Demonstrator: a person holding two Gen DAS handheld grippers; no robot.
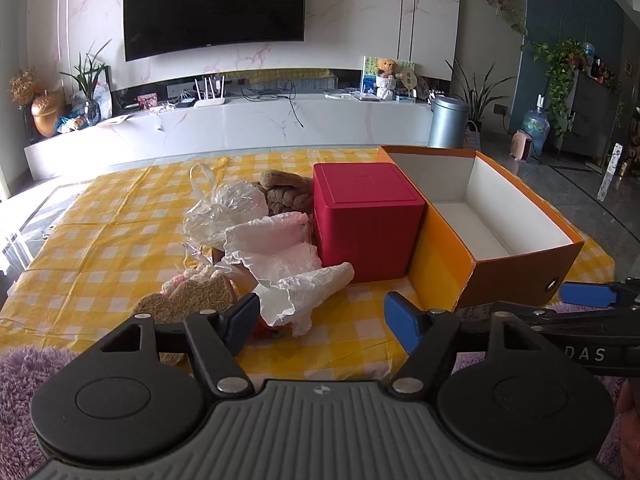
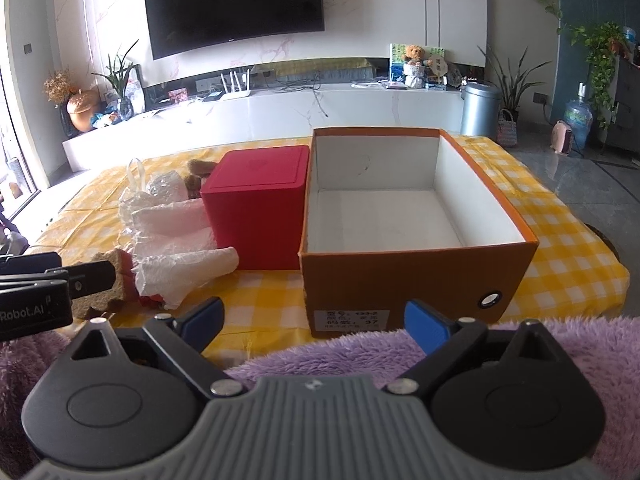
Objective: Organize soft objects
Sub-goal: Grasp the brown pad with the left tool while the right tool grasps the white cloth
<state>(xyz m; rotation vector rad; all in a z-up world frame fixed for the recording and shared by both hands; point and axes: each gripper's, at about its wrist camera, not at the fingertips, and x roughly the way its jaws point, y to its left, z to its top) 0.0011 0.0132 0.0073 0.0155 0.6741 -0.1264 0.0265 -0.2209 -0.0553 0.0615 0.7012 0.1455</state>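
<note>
So the desk is covered with a yellow-and-white checked cloth, and the soft stuff is all heaped in one pile on it. In the left wrist view the pile is seen at about 11 o'clock from the left tongs: crinkled white plastic bags on top, a clear plastic bag behind them, a brown knitted thing at the back, and a tan heart-shaped sponge at the near edge, just beside the left blue pad. Something pink and knitted is tucked under the bags, but what it is can't be made out.

A red box with its lid on is parked right next to the pile, touching the bags. Pressed against its other side is an orange cardboard box, open at the top, white inside, nothing seen in it. In the right wrist view that box is at 12 o'clock from the right tongs.

Both sets of tongs are spread wide with nothing gripped between the blue pads. A fluffy purple blanket is spread along the near edge, under and below both tools. The left tool is seen poking in at 9 o'clock in the right wrist view.

A wall TV and a long white cabinet are seen behind the desk.
</note>
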